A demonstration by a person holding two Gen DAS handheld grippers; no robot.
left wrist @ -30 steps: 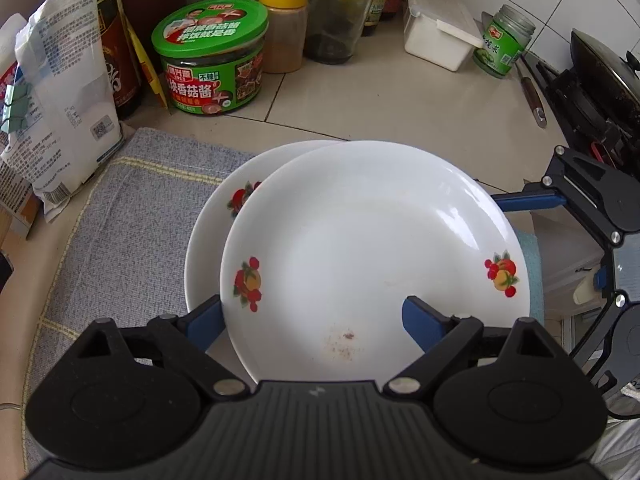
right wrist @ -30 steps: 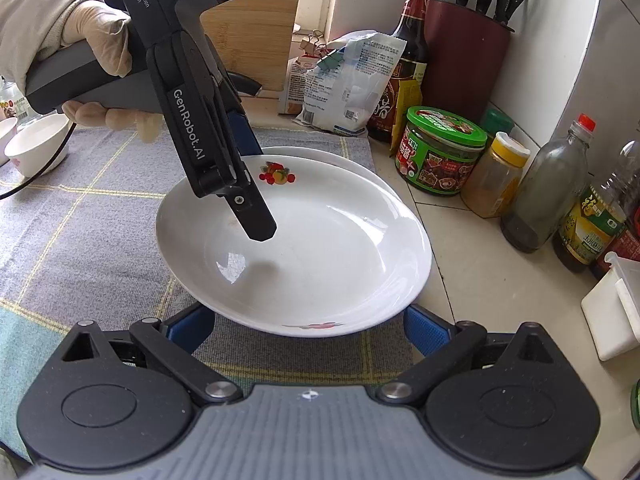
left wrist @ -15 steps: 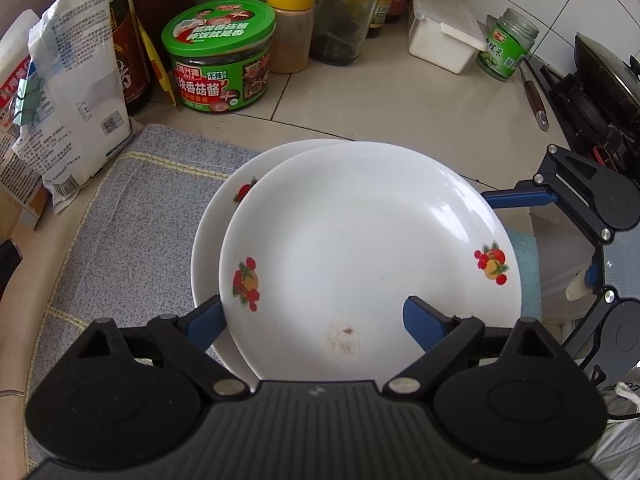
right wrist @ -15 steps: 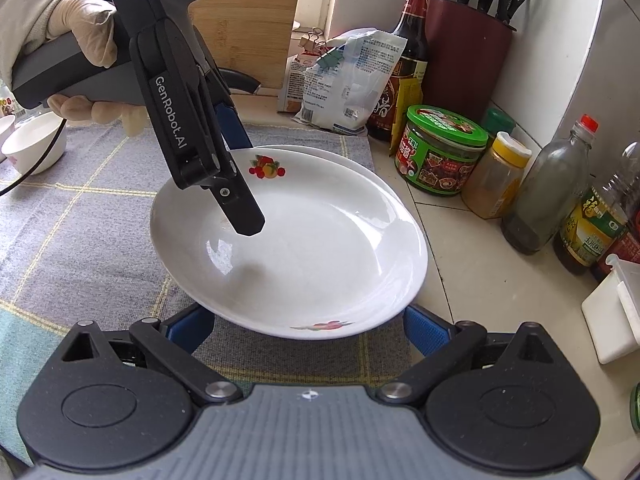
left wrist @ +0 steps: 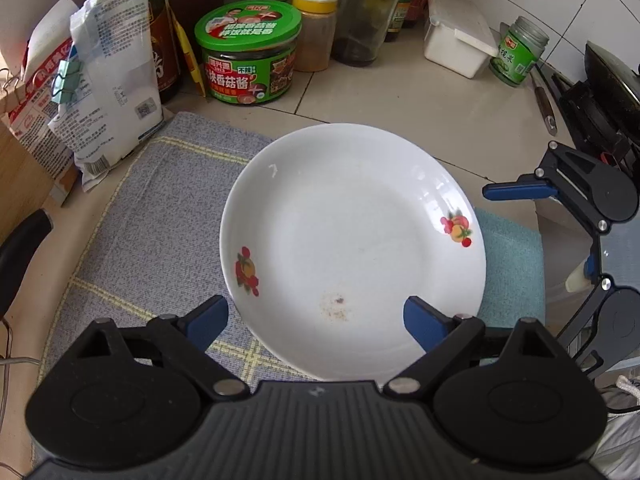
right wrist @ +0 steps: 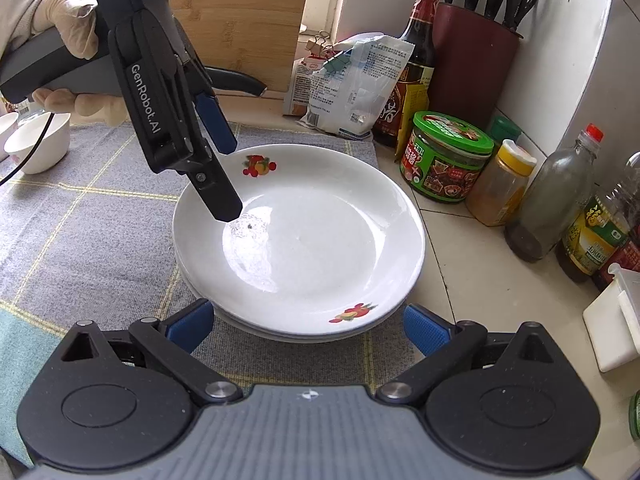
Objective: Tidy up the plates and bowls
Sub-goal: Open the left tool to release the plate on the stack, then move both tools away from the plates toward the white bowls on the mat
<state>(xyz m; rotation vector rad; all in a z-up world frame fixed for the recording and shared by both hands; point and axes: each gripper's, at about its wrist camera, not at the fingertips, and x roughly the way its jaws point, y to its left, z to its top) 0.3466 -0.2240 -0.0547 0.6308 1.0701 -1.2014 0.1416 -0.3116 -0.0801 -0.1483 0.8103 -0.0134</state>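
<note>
On the grey checked mat [right wrist: 100, 248], the left hand-held gripper [right wrist: 224, 184] hangs with fingers apart over the white fruit-print plate [right wrist: 320, 240], stacked on a second plate [right wrist: 280, 330]. The right hand-held gripper [right wrist: 308, 324] stands apart, empty, straddling the stack's near rim.

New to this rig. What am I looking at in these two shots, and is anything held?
There is no robot. A person's gloved hand carries a two-finger gripper, one per hand, each with a fisheye camera looking along its fingers. One picture is from the left gripper, the other from the right gripper. On the grey cloth, the top plate sits stacked on a lower plate. A white bowl and a green-lidded jar stand nearby. Both grippers are open and hold nothing.
</note>
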